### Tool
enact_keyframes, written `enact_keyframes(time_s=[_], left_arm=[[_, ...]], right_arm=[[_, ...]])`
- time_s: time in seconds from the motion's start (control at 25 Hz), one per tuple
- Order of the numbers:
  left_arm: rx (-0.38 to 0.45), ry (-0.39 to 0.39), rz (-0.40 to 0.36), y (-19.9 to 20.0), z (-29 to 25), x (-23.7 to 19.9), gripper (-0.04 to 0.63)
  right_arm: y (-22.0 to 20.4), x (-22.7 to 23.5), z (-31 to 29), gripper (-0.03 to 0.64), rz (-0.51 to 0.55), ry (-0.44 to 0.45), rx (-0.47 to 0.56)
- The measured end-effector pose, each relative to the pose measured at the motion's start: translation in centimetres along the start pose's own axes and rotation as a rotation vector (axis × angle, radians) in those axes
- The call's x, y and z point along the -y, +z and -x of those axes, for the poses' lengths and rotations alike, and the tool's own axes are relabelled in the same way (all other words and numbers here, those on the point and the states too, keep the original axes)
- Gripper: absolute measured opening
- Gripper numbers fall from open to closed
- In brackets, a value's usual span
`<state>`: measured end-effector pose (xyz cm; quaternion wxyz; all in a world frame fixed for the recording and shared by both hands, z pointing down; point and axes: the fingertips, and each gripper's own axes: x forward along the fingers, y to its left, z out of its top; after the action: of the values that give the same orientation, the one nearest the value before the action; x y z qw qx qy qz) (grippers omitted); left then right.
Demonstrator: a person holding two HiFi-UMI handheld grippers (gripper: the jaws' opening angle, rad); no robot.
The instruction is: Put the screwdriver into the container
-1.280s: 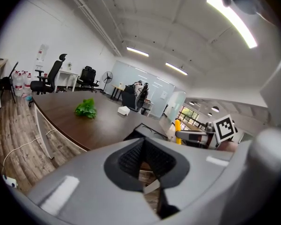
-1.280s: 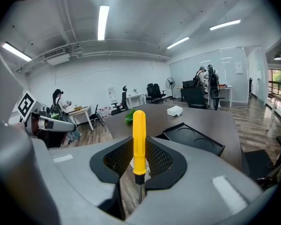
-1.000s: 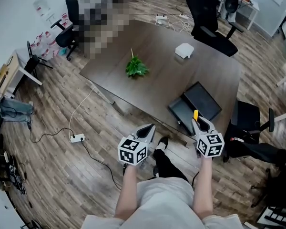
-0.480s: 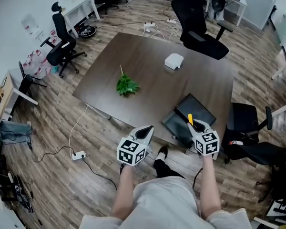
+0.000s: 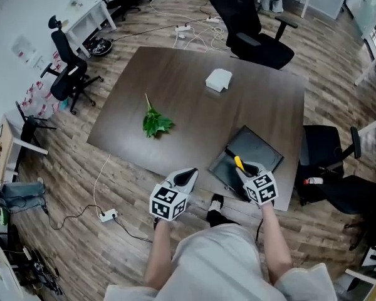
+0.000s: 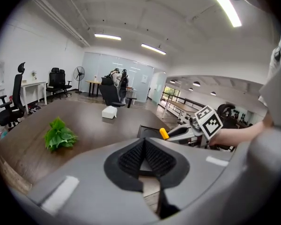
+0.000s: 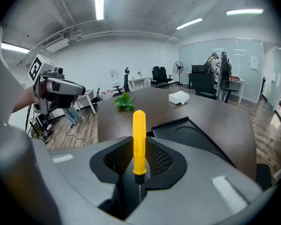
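My right gripper [image 5: 243, 170] is shut on a yellow-handled screwdriver [image 5: 239, 164], handle pointing forward. In the right gripper view the screwdriver [image 7: 139, 139] stands between the pads, its metal shaft running back into the jaws. The black container [image 5: 255, 147] lies open in two shallow halves on the table's near right corner, and the screwdriver handle hangs over its near half. The right gripper view shows the container [image 7: 189, 132] just ahead and slightly right. My left gripper [image 5: 185, 177] is shut with nothing in it, off the table's near edge, left of the container [image 6: 147, 131].
The dark wooden table [image 5: 188, 99] carries a green leafy sprig [image 5: 154, 123] at the left and a white packet [image 5: 219, 79] towards the back. Black office chairs [image 5: 250, 33] stand behind and to the right of the table. Cables and a power strip [image 5: 106, 216] lie on the wood floor.
Both grippers have come closer to the table. The right gripper has carried the screwdriver forward until it hangs over the container's near half. The left gripper stays shut.
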<state>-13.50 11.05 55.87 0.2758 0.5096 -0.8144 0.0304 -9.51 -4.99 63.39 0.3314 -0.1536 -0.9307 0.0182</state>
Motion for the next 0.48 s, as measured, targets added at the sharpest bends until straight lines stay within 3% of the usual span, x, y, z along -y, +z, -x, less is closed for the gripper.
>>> enact_keyframes(time_s=[0.48], left_arm=[[-0.040, -0.012, 0.001, 1.0, -4.0, -3.3, 0.054]], right_arm=[[-1.1, 2.7, -3.8, 0.078, -0.006, -0.034, -0.025]])
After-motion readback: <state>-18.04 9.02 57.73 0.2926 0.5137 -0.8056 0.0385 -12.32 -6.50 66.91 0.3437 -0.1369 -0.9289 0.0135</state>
